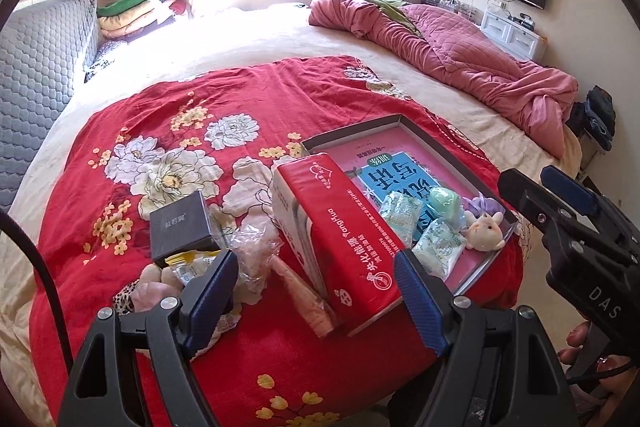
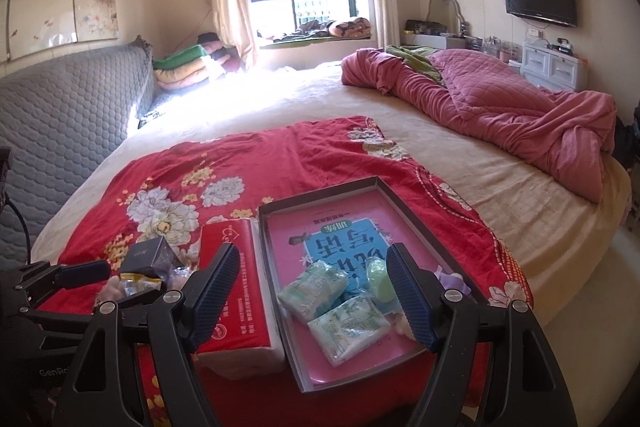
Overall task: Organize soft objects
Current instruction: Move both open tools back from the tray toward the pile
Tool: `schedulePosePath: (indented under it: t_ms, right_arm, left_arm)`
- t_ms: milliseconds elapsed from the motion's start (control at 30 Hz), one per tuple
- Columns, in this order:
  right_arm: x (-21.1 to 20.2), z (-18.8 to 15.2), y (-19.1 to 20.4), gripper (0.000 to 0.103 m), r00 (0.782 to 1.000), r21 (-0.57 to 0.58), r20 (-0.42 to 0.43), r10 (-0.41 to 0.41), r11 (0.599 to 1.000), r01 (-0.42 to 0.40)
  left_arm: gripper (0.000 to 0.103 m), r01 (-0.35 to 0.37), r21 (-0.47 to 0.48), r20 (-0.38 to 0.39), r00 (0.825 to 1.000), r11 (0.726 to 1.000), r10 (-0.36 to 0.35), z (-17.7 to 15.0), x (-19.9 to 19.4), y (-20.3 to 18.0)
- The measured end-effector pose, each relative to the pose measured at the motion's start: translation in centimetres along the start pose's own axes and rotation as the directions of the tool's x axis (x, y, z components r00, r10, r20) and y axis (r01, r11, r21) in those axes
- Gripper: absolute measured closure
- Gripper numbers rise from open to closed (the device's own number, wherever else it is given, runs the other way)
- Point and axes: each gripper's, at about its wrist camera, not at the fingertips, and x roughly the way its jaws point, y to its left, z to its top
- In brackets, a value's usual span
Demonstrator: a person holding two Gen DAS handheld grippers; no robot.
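**Both grippers empty above the bed**

Overhead, the left gripper and right gripper hung with jaws spread, pinching nothing. On the red quilt lay a tray holding two tissue packs, a green ball and a plush toy. A red tissue box touched the tray's left wall; a black box sat just beyond it.

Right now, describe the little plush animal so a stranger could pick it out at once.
Start at the red floral blanket on the bed, then find the shallow pink-bottomed box lying on it. The plush animal sits in the box's corner beside the pale tissue packets and a green ball; it alone is cream-coloured and furry, with ears.
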Motion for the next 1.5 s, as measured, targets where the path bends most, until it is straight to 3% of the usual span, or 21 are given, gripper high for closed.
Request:
schedulePosePath:
  t_ms: [867, 1500]
  right_arm:
    - [-1.0, -0.9, 6.5, 0.026, 0.994, -0.165, -0.021, 0.105, 0.981, -0.107]
    - [-0.3, -2.3, 9.5, 0.026, 0.988, -0.258, -0.062, 0.142, 0.954, -0.153]
  left_arm:
    - [0.024, -0.063, -0.036, 0.012, 0.998, 0.997, 0.064, -2.6, -3.1, 5.3]
    - [0.023, -0.170, -0.143, -0.032, 0.985, 0.975, 0.167, -6.8, -4.6, 13.2]
